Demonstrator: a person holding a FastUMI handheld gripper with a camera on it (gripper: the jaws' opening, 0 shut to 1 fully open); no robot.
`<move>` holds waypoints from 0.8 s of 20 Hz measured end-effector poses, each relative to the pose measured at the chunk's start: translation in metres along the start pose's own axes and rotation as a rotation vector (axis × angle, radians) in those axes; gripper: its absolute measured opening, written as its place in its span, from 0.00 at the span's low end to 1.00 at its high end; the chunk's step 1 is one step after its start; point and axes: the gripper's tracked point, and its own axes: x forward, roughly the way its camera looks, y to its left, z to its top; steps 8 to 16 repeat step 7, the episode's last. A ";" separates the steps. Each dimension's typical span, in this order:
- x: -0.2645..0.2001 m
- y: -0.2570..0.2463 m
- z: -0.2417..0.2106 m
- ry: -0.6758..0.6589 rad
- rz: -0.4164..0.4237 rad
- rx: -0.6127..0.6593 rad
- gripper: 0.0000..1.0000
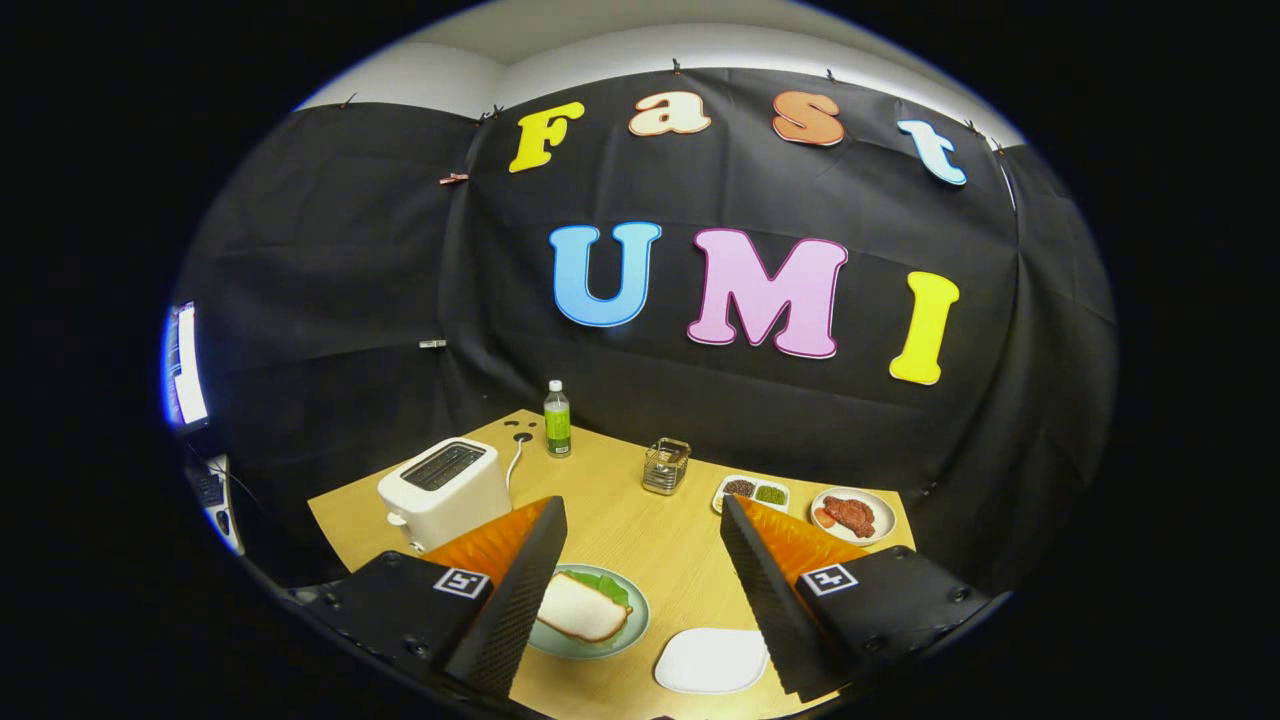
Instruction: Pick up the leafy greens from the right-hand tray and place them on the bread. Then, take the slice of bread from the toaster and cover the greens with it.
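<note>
My gripper (pixel 642 505) is open and held high above the wooden table (pixel 640 540), with nothing between its fingers. Below the left finger lies a pale green plate (pixel 622 640). On it rests a slice of bread (pixel 578 608), with leafy greens (pixel 606 586) sticking out from under its far edge. The white toaster (pixel 445 490) stands at the left beyond the left finger, and its top slots look dark. A flat white tray (pixel 712 660) lies near the right finger with nothing on it.
A green-labelled bottle (pixel 557 420) stands at the table's far edge. A small wire basket (pixel 666 466) sits mid-table. A divided dish of seasonings (pixel 752 492) and a plate of meat (pixel 852 515) lie at the far right. A monitor (pixel 186 365) glows at the left.
</note>
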 end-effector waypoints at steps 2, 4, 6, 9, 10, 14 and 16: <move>-0.001 -0.002 0.001 -0.005 -0.003 0.000 0.97; -0.001 -0.003 0.002 -0.009 -0.008 0.000 0.97; -0.002 -0.003 0.000 -0.009 -0.009 0.004 0.97; -0.003 -0.004 0.000 -0.008 -0.011 0.005 0.97; -0.003 -0.004 0.000 -0.008 -0.011 0.005 0.97; -0.003 -0.004 0.000 -0.008 -0.011 0.005 0.97; -0.003 -0.004 0.000 -0.008 -0.011 0.005 0.97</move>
